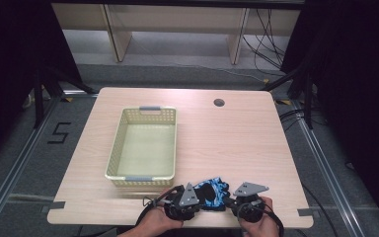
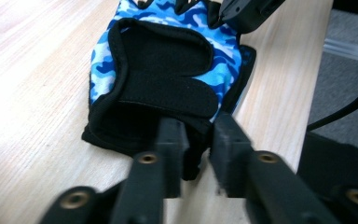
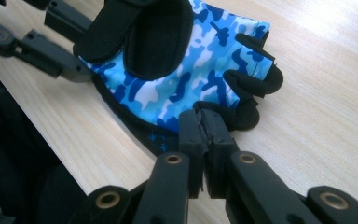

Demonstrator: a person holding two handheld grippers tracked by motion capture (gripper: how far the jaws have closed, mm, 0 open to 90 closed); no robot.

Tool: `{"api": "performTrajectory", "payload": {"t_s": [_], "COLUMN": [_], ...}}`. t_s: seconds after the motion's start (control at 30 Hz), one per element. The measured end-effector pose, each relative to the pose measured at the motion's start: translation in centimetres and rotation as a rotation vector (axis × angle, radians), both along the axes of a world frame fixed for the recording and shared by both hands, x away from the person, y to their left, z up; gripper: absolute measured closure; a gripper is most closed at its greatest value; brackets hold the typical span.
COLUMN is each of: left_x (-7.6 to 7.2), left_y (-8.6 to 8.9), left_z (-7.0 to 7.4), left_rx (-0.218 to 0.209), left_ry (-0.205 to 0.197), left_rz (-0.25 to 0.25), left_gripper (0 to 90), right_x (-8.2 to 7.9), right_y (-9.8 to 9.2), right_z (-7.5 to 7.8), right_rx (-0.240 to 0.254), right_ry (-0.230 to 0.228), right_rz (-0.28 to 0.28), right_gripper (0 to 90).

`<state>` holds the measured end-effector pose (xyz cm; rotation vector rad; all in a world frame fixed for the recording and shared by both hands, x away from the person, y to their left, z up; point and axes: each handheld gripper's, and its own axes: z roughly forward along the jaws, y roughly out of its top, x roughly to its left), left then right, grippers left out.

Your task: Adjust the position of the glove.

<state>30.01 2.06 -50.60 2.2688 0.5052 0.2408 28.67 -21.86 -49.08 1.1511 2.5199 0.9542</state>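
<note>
High view: one wooden desk carries one basket and one blue camouflage glove at its near edge, between two hand-held grippers.

Left gripper view: the left hand-held gripper seems clamped on the glove's black cuff.

Right gripper view: the right hand-held gripper pinches the glove's edge.

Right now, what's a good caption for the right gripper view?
Right gripper shut on the edge of a blue camouflage glove on the table.

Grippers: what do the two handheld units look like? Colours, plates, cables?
Both are black. The left gripper and right gripper each carry a grey three-cornered plate on top and trail a black cable. In the gripper views, the jaws are black linked bars with brass-coloured pivot pins. No sleeves visible.
</note>
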Motion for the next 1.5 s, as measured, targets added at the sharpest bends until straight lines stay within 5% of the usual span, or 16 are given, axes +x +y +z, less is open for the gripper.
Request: {"api": "performTrajectory", "payload": {"t_s": [0.37,0.5,0.63,0.9,1.07,1.17,1.27,1.4,1.5], "left_x": [0.1,0.0,0.1,0.0,0.0,0.0,0.3,0.7,1.0], "left_y": [1.6,2.0,1.7,2.1,3.2,4.3,5.4,5.9,6.2], "left_z": [2.5,1.6,-0.2,0.1,0.5,0.9,1.2,1.2,1.2], "left_rx": [-0.062,-0.056,-0.025,-0.052,-0.084,-0.12,-0.142,-0.16,-0.138], "left_ry": [-0.026,-0.005,0.025,0.061,0.084,0.125,0.134,0.188,0.178], "left_rz": [-0.021,-0.019,-0.022,-0.018,0.021,0.058,0.089,0.134,0.13], "left_gripper": [84.0,83.6,81.6,67.9,52.8,45.1,44.6,41.5,40.5], "right_x": [-1.4,-2.0,-1.6,-1.7,-1.6,-1.3,-0.4,1.0,1.7], "right_y": [0.1,0.7,1.1,0.8,-0.4,-1.3,-2.1,-1.9,-1.4], "right_z": [2.6,2.2,0.3,0.1,0.9,1.1,0.7,0.1,-0.2], "right_rx": [0.067,0.08,0.024,0.029,0.128,0.211,0.227,0.267,0.256], "right_ry": [-0.112,-0.079,-0.001,0.026,-0.018,0.014,0.01,0.068,0.094], "right_rz": [0.007,0.003,0.01,-0.008,-0.089,-0.18,-0.233,-0.241,-0.222], "right_gripper": [89.3,89.3,89.1,79.1,57.5,48.0,41.0,36.6,36.0]}}
